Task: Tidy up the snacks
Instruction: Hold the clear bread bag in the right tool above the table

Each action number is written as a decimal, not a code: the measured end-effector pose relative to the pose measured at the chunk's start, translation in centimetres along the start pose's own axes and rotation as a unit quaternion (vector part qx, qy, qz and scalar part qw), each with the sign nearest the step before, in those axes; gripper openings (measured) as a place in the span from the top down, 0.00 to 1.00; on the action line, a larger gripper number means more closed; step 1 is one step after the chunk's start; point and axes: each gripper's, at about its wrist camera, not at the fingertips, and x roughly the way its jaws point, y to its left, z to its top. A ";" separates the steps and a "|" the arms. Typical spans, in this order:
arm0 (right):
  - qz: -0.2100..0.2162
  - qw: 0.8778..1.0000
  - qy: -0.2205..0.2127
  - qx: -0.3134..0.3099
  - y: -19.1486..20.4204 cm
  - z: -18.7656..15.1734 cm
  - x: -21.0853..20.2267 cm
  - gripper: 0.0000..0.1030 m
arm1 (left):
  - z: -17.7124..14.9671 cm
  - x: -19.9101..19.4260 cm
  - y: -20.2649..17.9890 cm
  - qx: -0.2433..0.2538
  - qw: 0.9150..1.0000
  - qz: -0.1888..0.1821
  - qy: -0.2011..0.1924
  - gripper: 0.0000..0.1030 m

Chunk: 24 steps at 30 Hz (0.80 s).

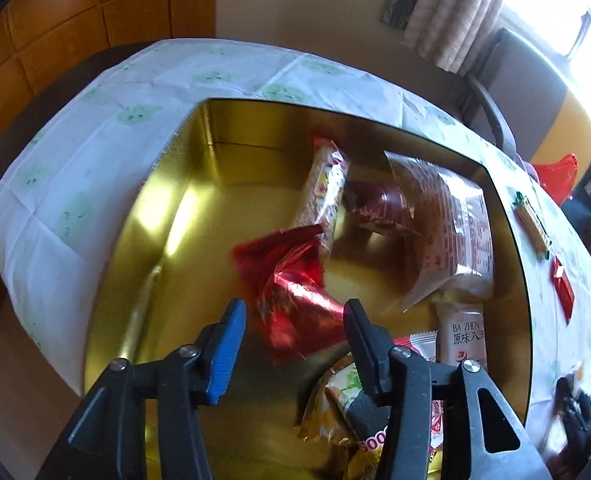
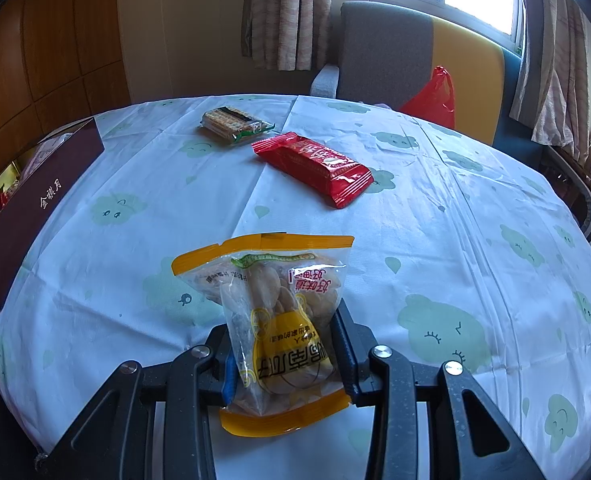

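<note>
We see the left gripper (image 1: 293, 318) released above the gold-lined box (image 1: 143, 240), its jaws standing apart with a red foil snack packet (image 1: 291, 276) blurred just beyond them, untouched by either pad. More wrapped snacks lie in the box toward two o'clock. The right gripper (image 2: 283, 354) is clenched on a clear bag of seeds with orange edges (image 2: 275, 320) — held over the tabletop (image 2: 435, 240). At twelve o'clock lie a red wrapped snack (image 2: 315, 168) and a cracker pack (image 2: 233, 125), near each other but apart.
</note>
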 end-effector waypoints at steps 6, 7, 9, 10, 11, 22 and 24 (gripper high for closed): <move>0.000 1.000 0.000 0.000 0.0 0.0 0.0 0.61 | -1.5 -1.0 0.2 -0.017 1.000 0.013 -0.019 0.44; 0.000 1.000 0.000 0.000 0.0 0.0 0.0 0.61 | -1.9 -1.3 0.3 -0.020 0.999 0.016 -0.024 0.40; 0.000 1.000 0.000 0.000 0.0 0.0 0.0 0.61 | -2.5 -2.0 0.3 -0.027 0.999 0.020 -0.032 0.40; 0.000 1.000 0.000 0.000 0.0 0.0 0.0 0.61 | -2.5 -2.1 0.2 -0.029 0.999 0.023 -0.035 0.40; 0.000 1.000 0.000 0.000 0.0 0.0 0.0 0.61 | -2.8 -2.5 0.2 -0.031 0.998 0.030 -0.041 0.40; -0.001 1.000 -0.001 0.001 0.0 0.0 0.0 0.61 | -4.8 -6.4 -2.0 -0.011 0.994 0.050 -0.102 0.40; -0.001 1.000 -0.001 0.001 0.0 0.0 0.0 0.61 | -5.2 -6.9 -2.6 -0.004 0.993 0.048 -0.107 0.40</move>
